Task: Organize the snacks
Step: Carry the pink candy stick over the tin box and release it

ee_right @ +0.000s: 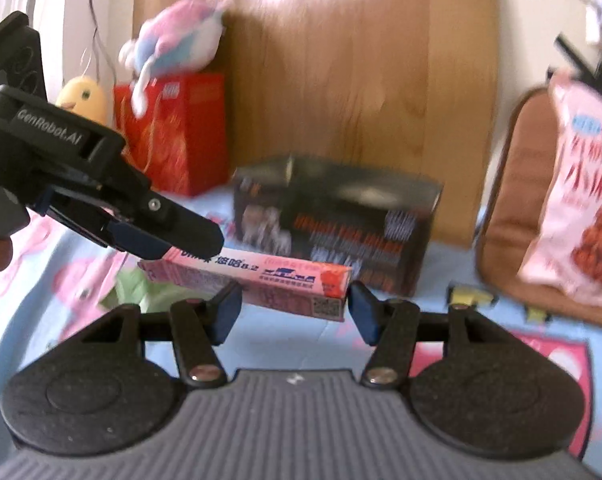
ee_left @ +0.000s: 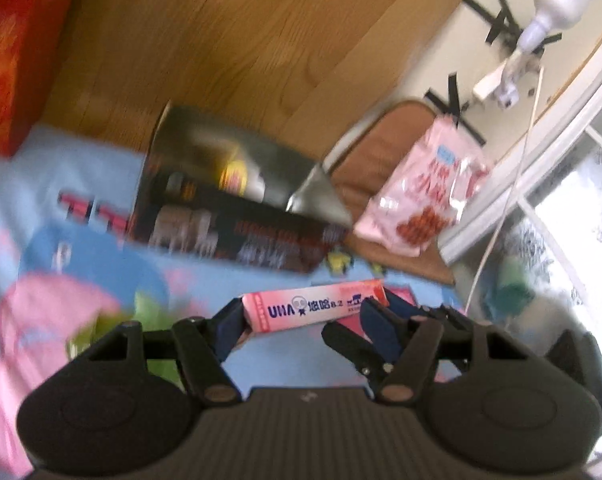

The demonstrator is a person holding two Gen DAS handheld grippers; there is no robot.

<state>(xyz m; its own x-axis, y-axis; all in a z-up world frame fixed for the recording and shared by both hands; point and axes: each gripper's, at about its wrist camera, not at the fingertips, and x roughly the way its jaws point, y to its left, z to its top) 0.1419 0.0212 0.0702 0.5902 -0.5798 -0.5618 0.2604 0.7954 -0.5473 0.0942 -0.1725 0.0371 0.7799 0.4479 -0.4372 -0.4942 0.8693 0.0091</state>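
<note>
Pink candy box (ee_right: 257,280) hangs in the air in front of the black carton (ee_right: 341,220), long axis running roughly across that carton's front face, tilted a bit with the left end higher. Left gripper (ee_right: 189,246) clamps that left end, jaws closed on it; in its own view the box (ee_left: 317,308) sits crosswise between the blue pads (ee_left: 229,326). Right gripper (ee_right: 293,308) is at the other end, jaws about half open. Its right pad (ee_right: 363,312) is just beside or touching the box's end cap; motion blur, can't say which, so I read no firm grip there. Left is the holding hand. Likely next: drop the box into the carton behind it, lengthwise.
</note>
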